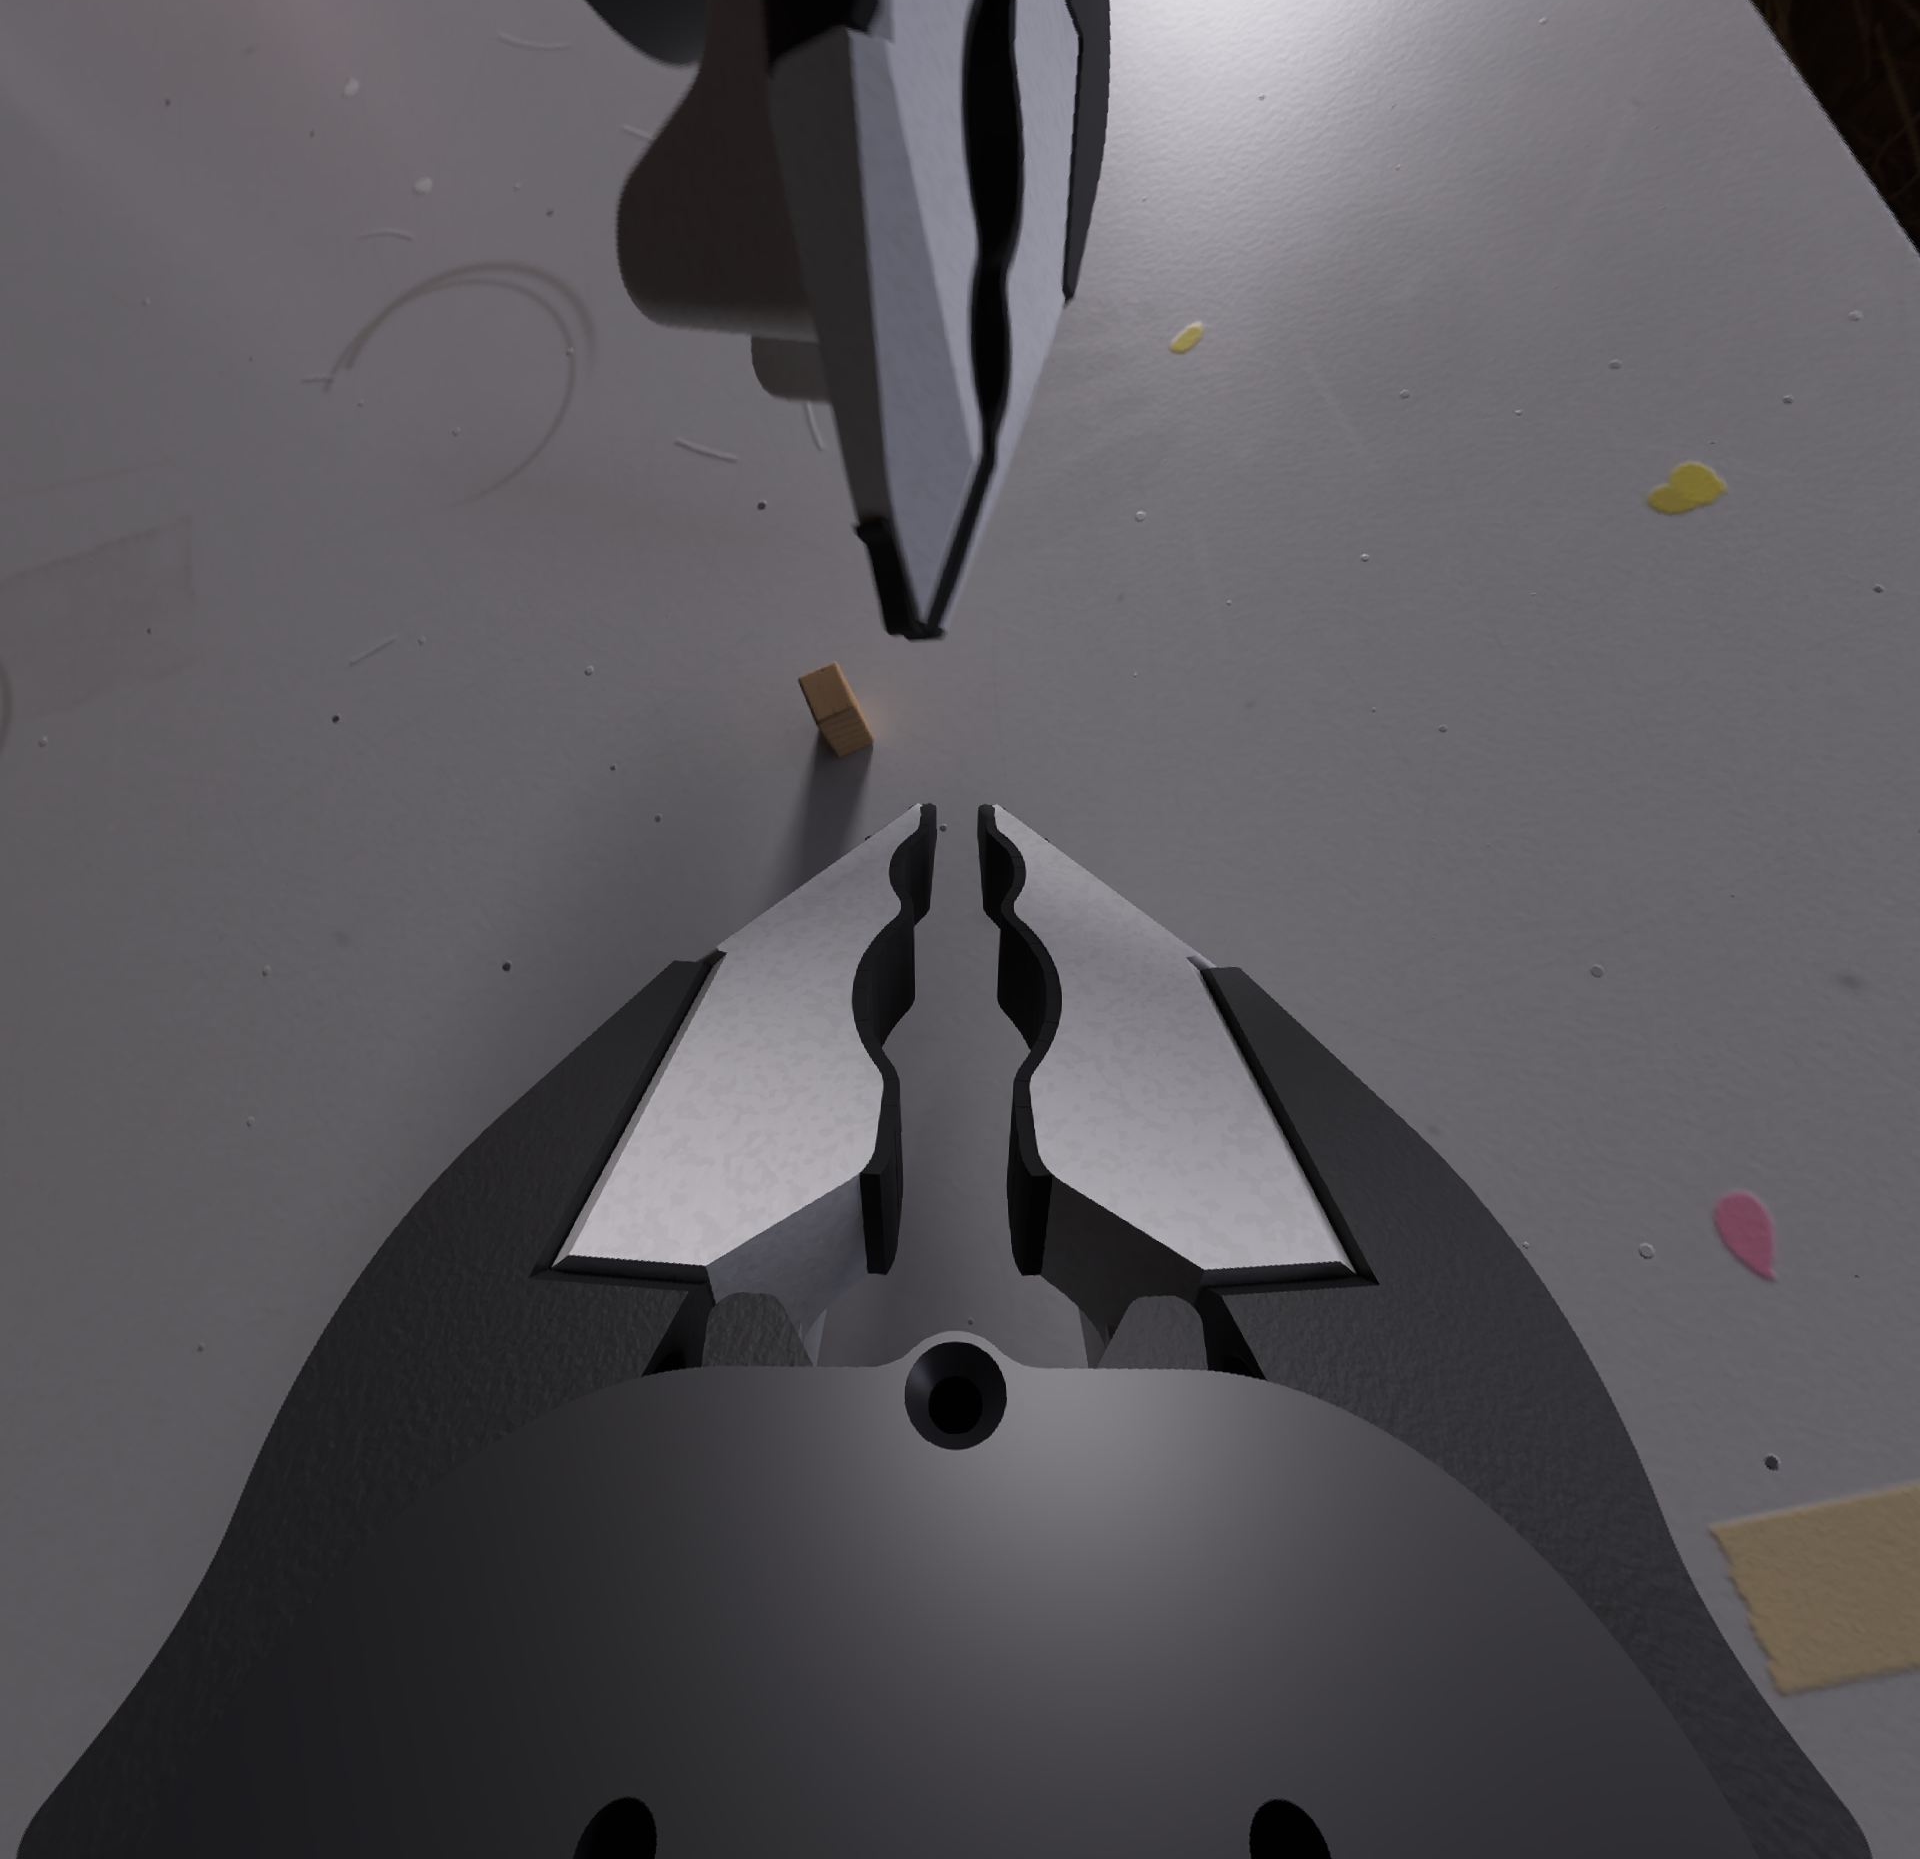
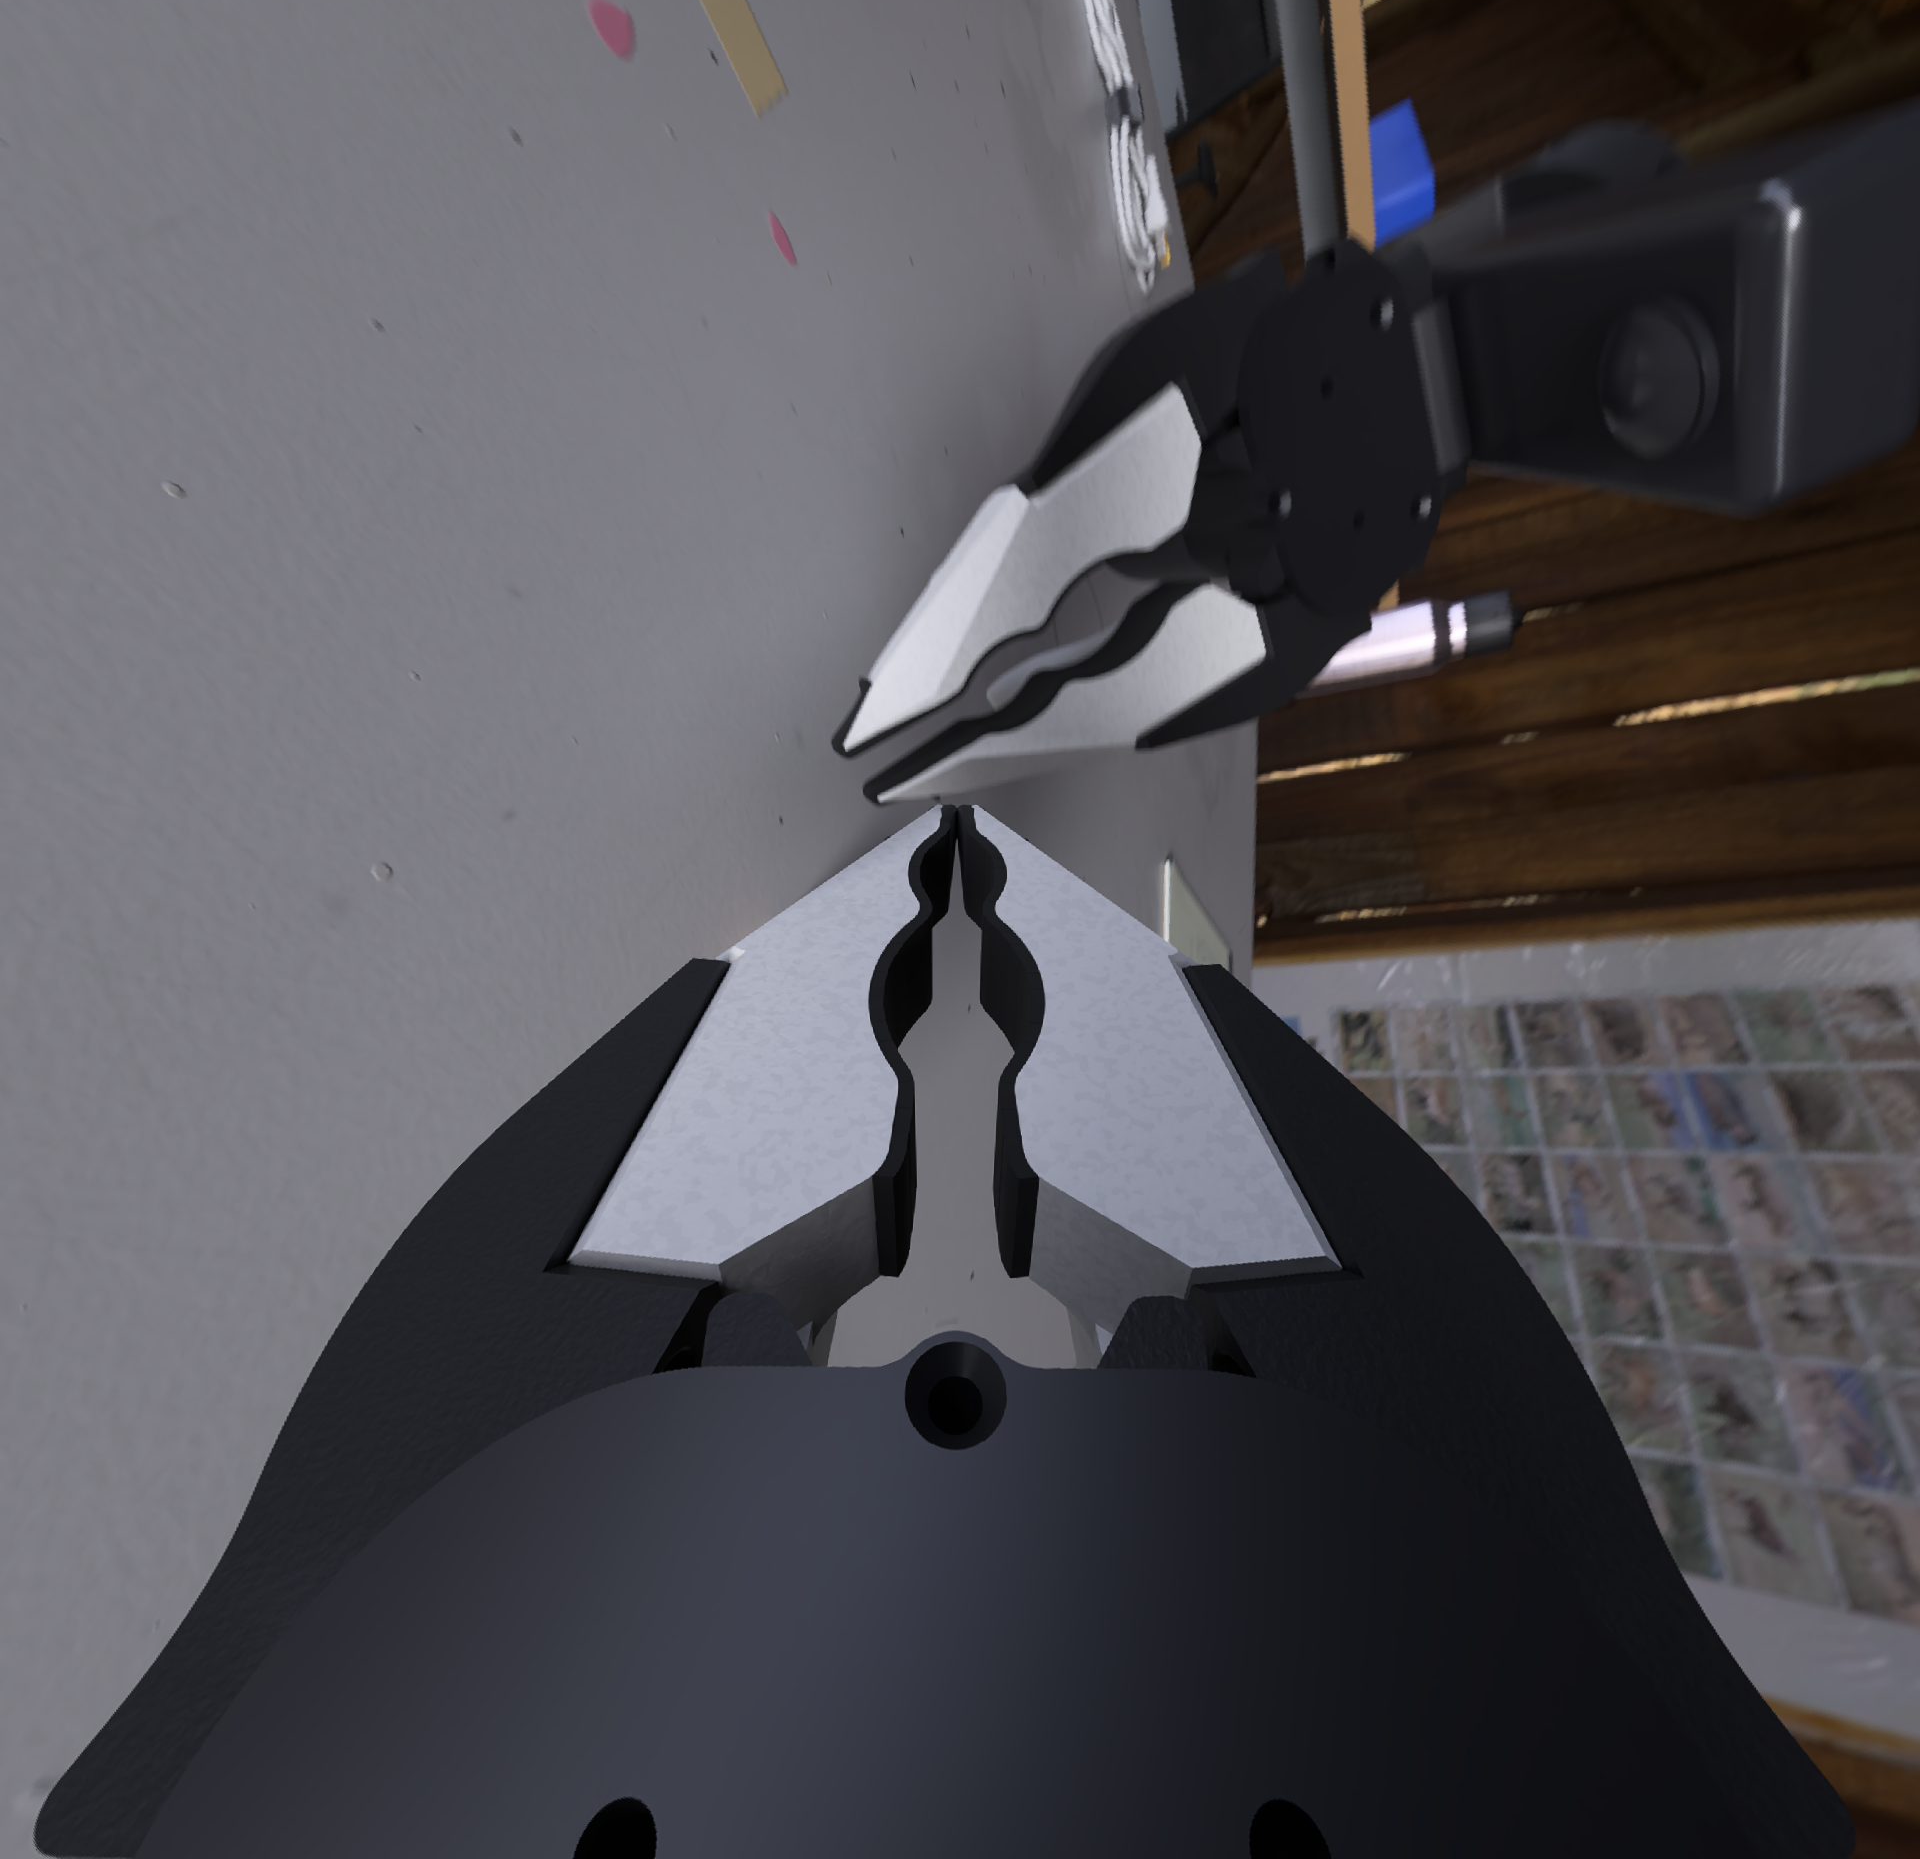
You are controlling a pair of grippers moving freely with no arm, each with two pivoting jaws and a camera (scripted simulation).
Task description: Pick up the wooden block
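Lettering appears nowhere legible on the grippers, the block or the tabletop; the only candidate is a blurred grid of small pictures (image 2: 1621,1248) past the table edge in the right wrist view, too soft to make out. One wooden block (image 1: 834,710) stands on the grey table (image 1: 1455,251), a small tan piece tilted slightly, resting free with a thin shadow trailing toward the camera. It sits just ahead and a little to the left of the left gripper (image 1: 956,817), whose two fingers are parted by a narrow gap with nothing between them. The right gripper (image 1: 912,627) comes down from the top of the left wrist view, its tips hanging just beyond the block and to its right, apart from it. In its own view the right gripper (image 2: 956,814) has its fingertips pressed together, pinching nothing, and the block cannot be seen there. The left gripper (image 2: 868,770) shows in that view too, tips slightly parted and very near the right one's. Marks on the table count as follows: two yellow blobs (image 1: 1685,488), one pink blob (image 1: 1745,1233) in the left wrist view and two in the right, and one strip of beige tape (image 1: 1829,1601).
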